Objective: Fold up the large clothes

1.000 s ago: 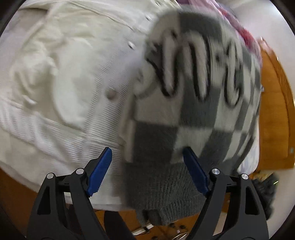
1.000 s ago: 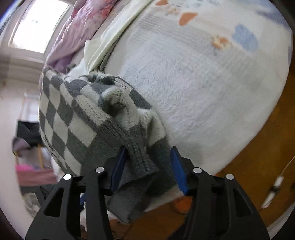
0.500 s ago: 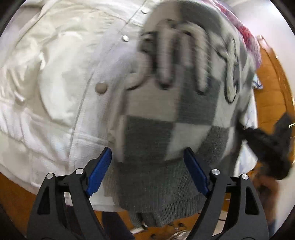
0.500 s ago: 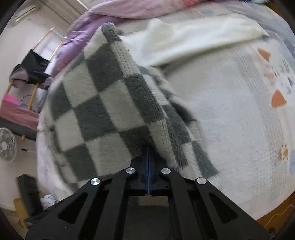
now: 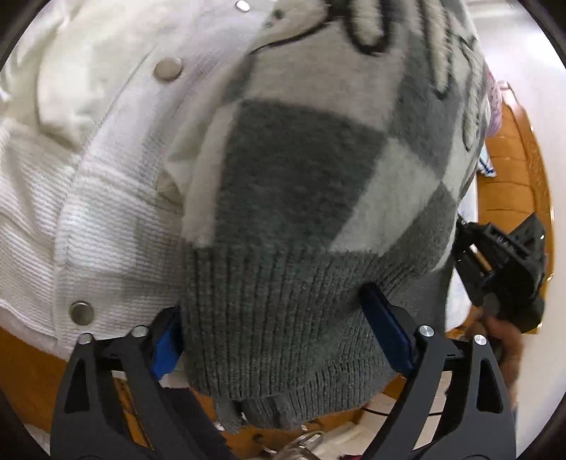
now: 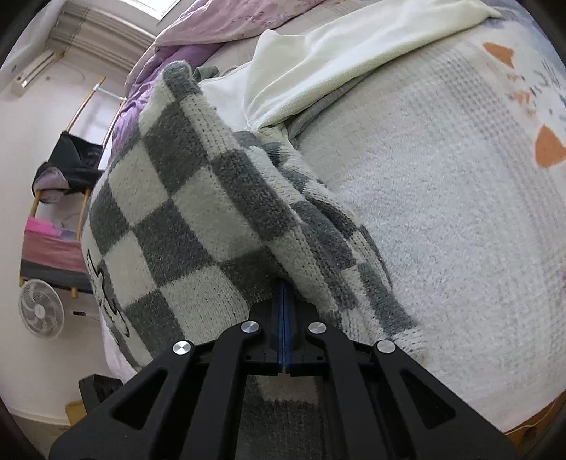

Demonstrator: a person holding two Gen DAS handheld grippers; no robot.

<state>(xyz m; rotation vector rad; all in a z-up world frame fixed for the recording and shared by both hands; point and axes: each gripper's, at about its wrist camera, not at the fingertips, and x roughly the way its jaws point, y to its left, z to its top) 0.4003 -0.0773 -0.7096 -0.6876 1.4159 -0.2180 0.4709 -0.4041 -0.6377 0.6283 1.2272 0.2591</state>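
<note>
A grey and white checkered knit sweater lies over the bed's edge; its grey ribbed hem hangs between the blue pads of my left gripper, which is open around it. My right gripper is shut on a fold of the same sweater and holds it raised above the bed. The other gripper shows at the right edge of the left wrist view.
A white corduroy jacket with snap buttons lies left of the sweater. A fluffy white blanket covers the bed, with a cream garment and purple bedding behind. A fan and a clothes rack stand by the wall.
My right gripper closed on the sweater and lifted its fold. My left gripper moved forward until the ribbed hem came between its open pads.
</note>
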